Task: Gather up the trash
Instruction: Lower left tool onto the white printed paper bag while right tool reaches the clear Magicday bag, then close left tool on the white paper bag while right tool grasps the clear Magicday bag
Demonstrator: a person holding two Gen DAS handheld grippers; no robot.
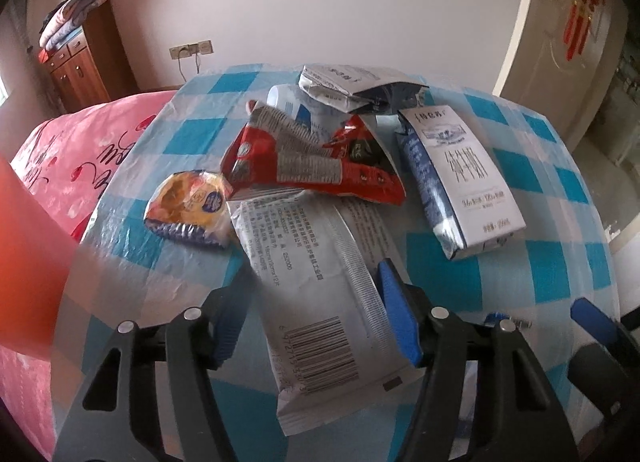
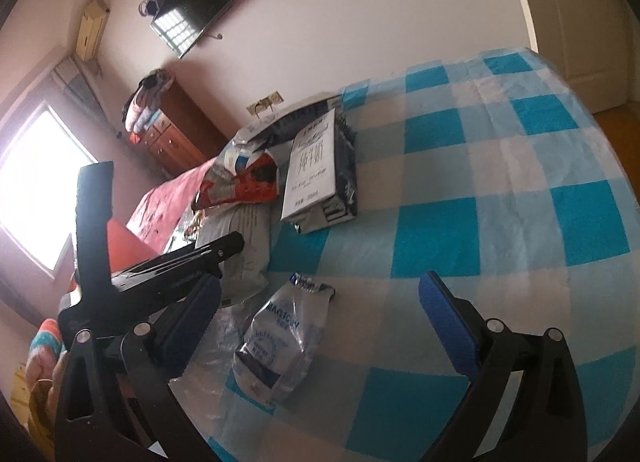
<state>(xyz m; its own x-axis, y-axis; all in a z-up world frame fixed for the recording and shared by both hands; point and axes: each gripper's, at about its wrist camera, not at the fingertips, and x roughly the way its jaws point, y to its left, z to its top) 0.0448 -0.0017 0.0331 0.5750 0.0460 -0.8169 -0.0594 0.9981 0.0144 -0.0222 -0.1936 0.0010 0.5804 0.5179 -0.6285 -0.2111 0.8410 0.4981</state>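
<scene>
Left wrist view: a pile of trash lies on a table under a blue-and-white checked plastic cloth [image 1: 520,166]. The left gripper [image 1: 316,326] has its blue-padded jaws apart, one on either side of a long white wet-wipe pack [image 1: 316,282]; whether the pads touch the pack cannot be told. The pack is soft matte film with a crimped seam, printed text and a barcode near the camera end. Its far end runs under a crumpled red snack wrapper [image 1: 312,158], glossy, with grey print panels. Left of the pack lies a round pastry in clear wrapper [image 1: 188,208], with a crinkled blue edge. To the right lies a milk carton [image 1: 460,178], white and blue, rectangular, flat on its side. Behind the pile is a torn white-and-dark pouch [image 1: 360,88]. A blurred orange bin edge [image 1: 28,254] fills the left margin; a pink bedspread [image 1: 80,158] lies beyond the table.

Right wrist view: the right gripper [image 2: 320,322] is open wide and grips nothing. Between its blue pads, flat on the checked cloth, lies a clear crumpled plastic bag [image 2: 280,346] with blue print. The left gripper's black frame crosses the left side. The milk carton [image 2: 310,166] and red wrapper [image 2: 248,178] sit farther back.
</scene>
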